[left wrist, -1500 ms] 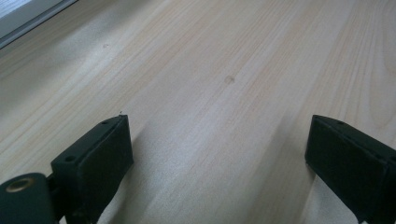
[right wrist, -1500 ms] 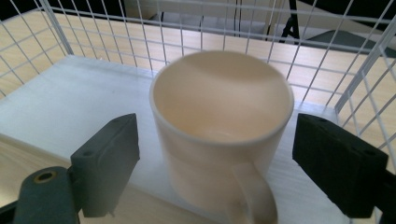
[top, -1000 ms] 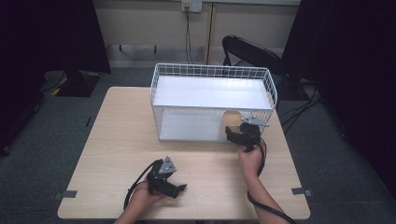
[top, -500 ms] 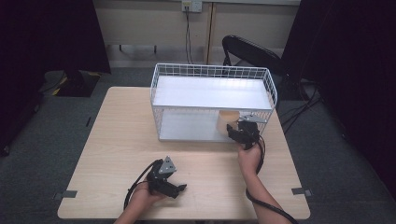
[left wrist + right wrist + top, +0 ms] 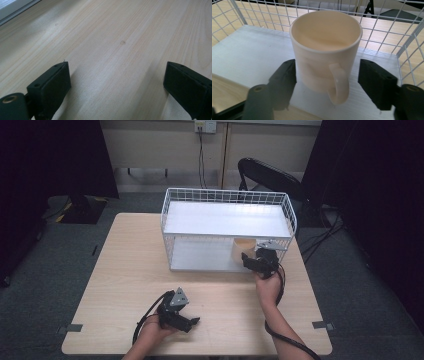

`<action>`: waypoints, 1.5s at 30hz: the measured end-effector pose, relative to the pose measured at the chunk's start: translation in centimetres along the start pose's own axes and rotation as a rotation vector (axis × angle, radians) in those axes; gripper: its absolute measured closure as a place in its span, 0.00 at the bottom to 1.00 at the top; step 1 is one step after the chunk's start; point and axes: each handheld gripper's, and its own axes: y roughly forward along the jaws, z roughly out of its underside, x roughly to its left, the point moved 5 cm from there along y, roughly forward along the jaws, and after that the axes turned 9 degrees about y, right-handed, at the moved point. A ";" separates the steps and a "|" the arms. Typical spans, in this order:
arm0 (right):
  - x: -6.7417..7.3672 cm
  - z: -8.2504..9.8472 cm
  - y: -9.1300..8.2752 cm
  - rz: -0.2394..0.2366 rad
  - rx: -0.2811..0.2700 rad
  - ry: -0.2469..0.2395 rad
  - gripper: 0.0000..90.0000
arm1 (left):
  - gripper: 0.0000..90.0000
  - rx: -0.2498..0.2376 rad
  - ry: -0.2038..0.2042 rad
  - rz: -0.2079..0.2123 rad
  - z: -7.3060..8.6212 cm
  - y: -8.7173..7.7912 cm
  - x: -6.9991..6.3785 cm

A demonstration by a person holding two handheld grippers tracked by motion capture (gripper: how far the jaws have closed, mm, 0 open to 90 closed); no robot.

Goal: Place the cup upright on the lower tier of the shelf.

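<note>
Right hand-held gripper (image 5: 327,80) opening, mug (image 5: 325,50) between jaws

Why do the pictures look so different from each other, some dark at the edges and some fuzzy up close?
High view: the table is lit, the room around it dark. Left gripper view: the wood is sharp farther off, the near jaws are soft and cast faint shadows. Right gripper view: the mug is crisp and evenly lit, while the near jaws blur and the rack wires look slightly bowed.

In the high view the mug (image 5: 242,252) is largely hidden behind the rack's (image 5: 227,232) wire front and the right tool (image 5: 252,261). Contact between the pads (image 5: 284,80) and mug cannot be told.
</note>
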 end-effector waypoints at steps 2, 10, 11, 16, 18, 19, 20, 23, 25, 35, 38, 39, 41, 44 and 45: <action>0.0 0.0 -0.1 -0.008 0.010 -0.004 0.30 | 0.08 0.000 0.000 0.000 0.0 0.0 0.0; -0.4 -0.1 -0.9 -0.020 0.009 -0.021 0.22 | 0.08 0.001 0.001 0.000 0.0 0.0 0.0; -0.5 -0.1 -1.0 -0.020 0.008 -0.021 0.21 | 0.08 0.000 0.000 0.000 0.0 0.0 0.0; -0.2 -0.2 -1.4 -0.043 0.013 -0.032 0.19 | 0.08 0.000 0.000 0.000 0.0 0.0 0.0; -0.1 -0.2 -1.5 -0.054 0.015 -0.032 0.18 | 0.08 0.000 0.000 0.000 0.0 0.0 0.0; 0.0 -0.2 -1.6 -0.056 0.016 -0.031 0.18 | 0.08 0.000 0.000 0.000 0.0 0.0 0.0; 0.0 -0.2 -1.7 -0.061 0.017 -0.029 0.18 | 0.08 0.001 0.001 0.000 0.0 0.0 0.0; 0.0 -0.3 -2.0 -0.066 0.014 -0.031 0.17 | 0.08 0.001 0.001 0.000 0.0 0.0 0.0; -0.1 -0.3 -2.2 -0.062 0.014 -0.029 0.17 | 0.08 0.001 0.001 0.000 0.0 0.0 0.0; -0.5 0.1 -2.9 -0.073 0.037 -0.028 0.15 | 0.08 0.001 0.001 -0.001 0.0 0.0 0.0; -0.4 0.1 -3.1 -0.083 0.037 -0.030 0.15 | 0.08 0.000 -0.001 0.000 0.0 0.0 0.0; -0.4 0.1 -3.2 -0.082 0.037 -0.032 0.15 | 0.08 0.000 -0.001 0.000 0.0 0.0 0.0; -0.3 0.1 -3.4 -0.090 0.040 -0.037 0.15 | 0.08 0.000 -0.001 0.000 0.0 0.0 0.0; -0.3 0.1 -3.5 -0.093 0.042 -0.040 0.15 | 0.08 0.000 0.000 0.000 0.0 0.0 0.0; -0.3 0.1 -3.6 -0.095 0.043 -0.042 0.15 | 0.08 0.000 -0.001 0.000 0.0 0.0 0.0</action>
